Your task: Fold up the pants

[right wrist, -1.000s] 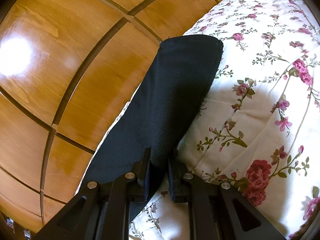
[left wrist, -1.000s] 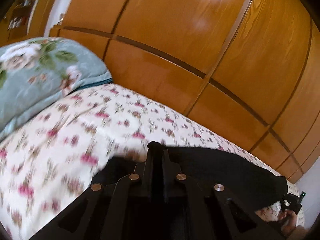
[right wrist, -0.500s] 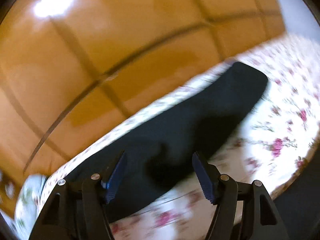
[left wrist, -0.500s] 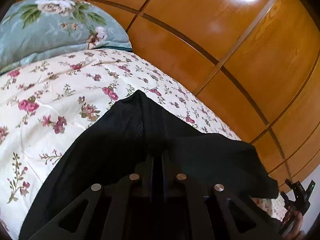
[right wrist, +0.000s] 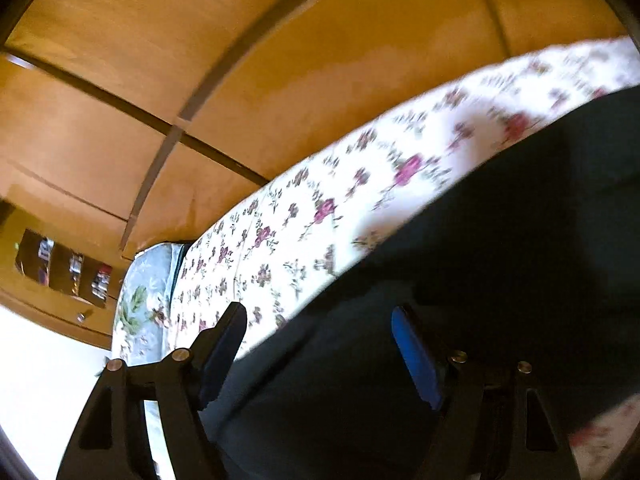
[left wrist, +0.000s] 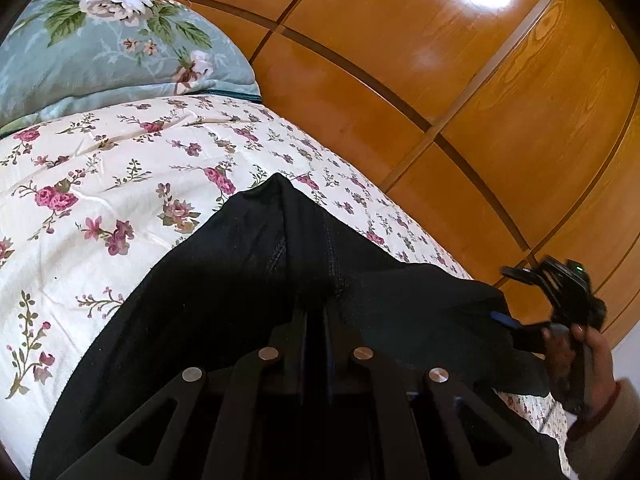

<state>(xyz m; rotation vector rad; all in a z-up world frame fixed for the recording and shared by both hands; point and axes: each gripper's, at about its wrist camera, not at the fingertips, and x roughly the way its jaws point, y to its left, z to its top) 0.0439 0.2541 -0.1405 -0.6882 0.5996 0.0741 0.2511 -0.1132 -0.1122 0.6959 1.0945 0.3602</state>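
Black pants (left wrist: pixel 248 280) lie on a floral bedspread (left wrist: pixel 100 184), folded lengthwise, with one end drawn toward me. My left gripper (left wrist: pixel 316 312) is shut on the pants fabric at their near seam. My right gripper (right wrist: pixel 320 320) is open and empty, jaws wide apart, just above the pants (right wrist: pixel 500 260). In the left wrist view the right gripper (left wrist: pixel 560 300) shows at the far right in a hand, beside the pants' edge.
A green floral pillow (left wrist: pixel 100 48) lies at the head of the bed. Wooden wardrobe doors (left wrist: pixel 440 80) run along the far side of the bed. A shelf with small items (right wrist: pixel 68 268) is in the far corner.
My right gripper let go of the pants and opened, then swung across over them. My left gripper, still shut, pulled the pants closer and has since held nearly still.
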